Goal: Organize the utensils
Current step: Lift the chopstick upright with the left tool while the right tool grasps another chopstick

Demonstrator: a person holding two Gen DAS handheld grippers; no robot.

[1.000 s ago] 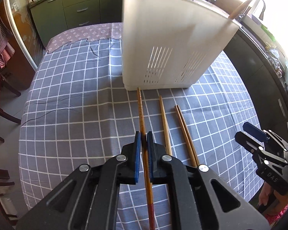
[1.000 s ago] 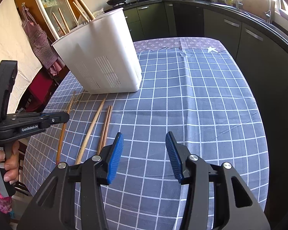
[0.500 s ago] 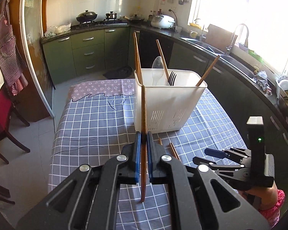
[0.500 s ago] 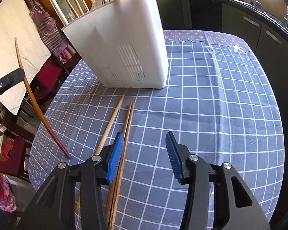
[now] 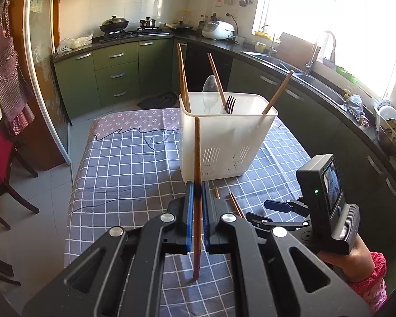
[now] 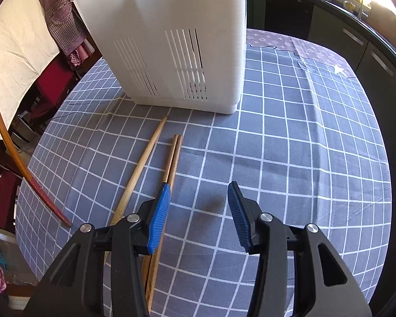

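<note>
Lifted clear of the blue-and-white checked tablecloth (image 5: 124, 163) since 1 second ago, the dark reddish-brown wooden chopstick (image 5: 196, 200) now stands near upright, clamped between the blue pads of the left gripper (image 5: 197, 219). Its upper end overlaps the front wall of the white slotted plastic utensil caddy (image 5: 224, 142) in the left wrist view, and its lower tip hangs above the cloth. In the right wrist view the same chopstick (image 6: 10, 155) curves along the left edge.

Inside the caddy stand 3 brown wooden chopsticks (image 5: 182, 79), a translucent white plastic spoon (image 5: 209, 92) and a dark metal fork (image 5: 231, 103).

The right gripper (image 6: 199, 216) has moved closer to the caddy than it was 1 second ago; its jaws are spread wide and hold nothing. It hovers low over the cloth. Just left of its left finger lie a pale bamboo chopstick (image 6: 142, 169) and a pair of brown wooden chopsticks (image 6: 173, 155), side by side and touching, pointing toward the caddy's base.
</note>
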